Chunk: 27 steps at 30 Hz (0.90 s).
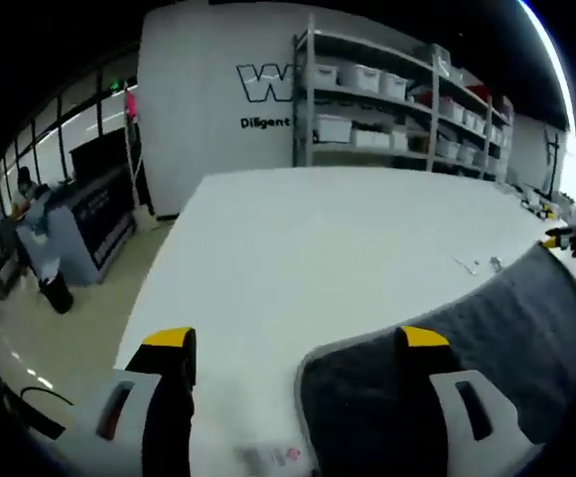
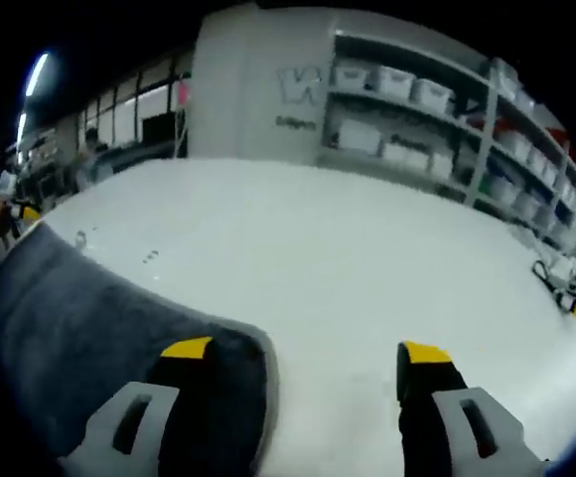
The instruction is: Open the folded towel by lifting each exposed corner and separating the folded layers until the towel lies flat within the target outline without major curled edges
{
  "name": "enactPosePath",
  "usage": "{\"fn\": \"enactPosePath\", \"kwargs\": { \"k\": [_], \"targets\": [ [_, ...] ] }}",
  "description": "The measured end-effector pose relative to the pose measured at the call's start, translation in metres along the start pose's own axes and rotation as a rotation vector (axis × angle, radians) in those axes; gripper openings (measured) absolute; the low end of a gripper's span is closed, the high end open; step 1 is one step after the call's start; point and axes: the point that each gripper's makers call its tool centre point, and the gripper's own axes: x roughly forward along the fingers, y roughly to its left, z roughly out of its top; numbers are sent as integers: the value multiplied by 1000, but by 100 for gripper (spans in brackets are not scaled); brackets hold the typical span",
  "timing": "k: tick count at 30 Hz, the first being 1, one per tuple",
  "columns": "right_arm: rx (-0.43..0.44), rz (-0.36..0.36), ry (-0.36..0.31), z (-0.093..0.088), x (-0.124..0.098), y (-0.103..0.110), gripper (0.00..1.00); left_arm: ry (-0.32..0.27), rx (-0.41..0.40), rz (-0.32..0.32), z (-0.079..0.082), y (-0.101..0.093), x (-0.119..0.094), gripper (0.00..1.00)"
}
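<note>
Both tools released, jaws spread, straddling opposite towel corners: left tool [image 1: 298, 348] over towel [image 1: 506, 328] lower right; right tool [image 2: 306, 350], towel [image 2: 79, 328] lower left; white tabletop [image 1: 308, 238] beyond

left claw [image 1: 293, 343] agape, right claw [image 2: 303, 353] too (yellow-tipped)

Both grippers carry black fingers [image 1: 169, 417] with yellow tips, set on pale grey bodies with dark slots; the right gripper's fingers [image 2: 422, 397] match.
</note>
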Motion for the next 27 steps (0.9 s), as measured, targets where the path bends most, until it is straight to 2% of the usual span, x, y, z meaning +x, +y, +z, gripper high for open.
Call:
{"fn": "enactPosePath", "kwargs": {
  "k": [1,2,3,4,5,10,13,15,17,22,25,27],
  "targets": [
    [3,-5,-11,2,-1,-1,98,0,-1,1,0,1,1,100],
    [8,-21,-29,6,-4,-3,100,-1,-2,2,1,2,2,99],
    [-37,-67,-70,17,-19,-10,100,-39,23,38,10,8,-4,100],
    [-63,-84,-97,23,-24,-13,100,-45,37,47,12,9,-6,100],
    [-63,-75,-101,24,-29,-11,100,-54,59,72,8,0,-18,100],
    [-26,-65,-98,28,-48,-7,100,-50,97,33,6,-18,-32,100],
    [-23,-63,-141,38,-63,-2,100,-58,111,16,12,-26,-40,100],
    [-24,-56,-158,44,-71,5,100,-66,114,-15,14,-39,-49,100],
    [-26,-35,-178,52,-80,17,100,-70,114,-31,19,-42,-53,100],
    [-32,-13,-187,62,-105,39,100,-97,154,-46,24,-58,-76,100],
    [-50,-10,-235,67,-125,51,100,-163,116,-57,29,-67,-96,100],
    [-52,-8,-279,69,-137,59,100,-162,117,-65,23,-71,-106,100]
  ]
}}
